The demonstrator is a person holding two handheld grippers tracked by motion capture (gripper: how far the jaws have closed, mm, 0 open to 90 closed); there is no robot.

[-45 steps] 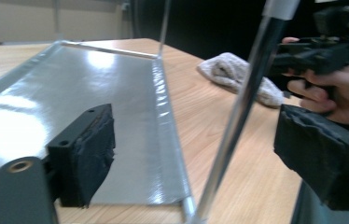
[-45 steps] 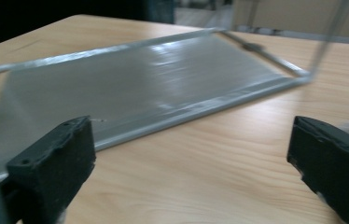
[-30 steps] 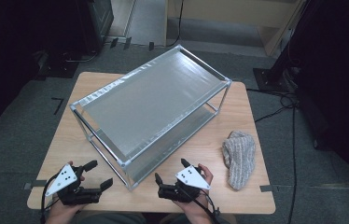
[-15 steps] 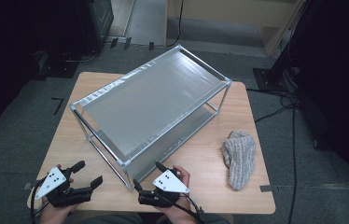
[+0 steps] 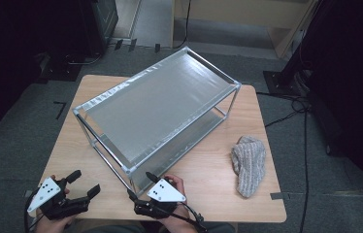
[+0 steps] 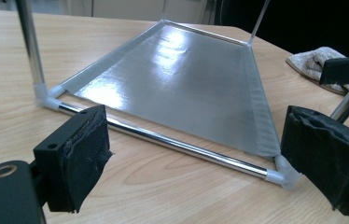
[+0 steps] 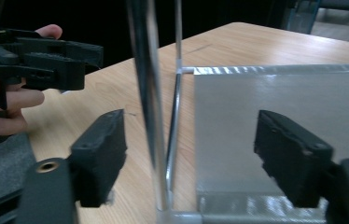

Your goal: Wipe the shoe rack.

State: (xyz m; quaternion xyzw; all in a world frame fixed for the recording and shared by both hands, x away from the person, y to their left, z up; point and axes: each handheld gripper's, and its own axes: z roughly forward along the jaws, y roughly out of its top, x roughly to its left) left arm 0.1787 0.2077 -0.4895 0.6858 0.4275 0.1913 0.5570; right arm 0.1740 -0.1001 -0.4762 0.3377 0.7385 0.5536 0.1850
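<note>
Both grippers have been drawn toward the lower frame edge. The right gripper (image 5: 140, 187), jaws just closing yet gripping nothing, straddles the rack (image 5: 160, 104) corner post (image 7: 150, 116); the left gripper (image 5: 83, 183) is open, empty.

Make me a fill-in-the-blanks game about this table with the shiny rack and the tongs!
1. The metal rack has ____ shelves.
2. The grey knitted sock lies on the wooden ____, beside the rack.
3. A thin upright ____ of the rack stands between the open jaws of the right tongs.
4. The left tongs hold ____.

Missing words: two; table; pole; nothing
</note>
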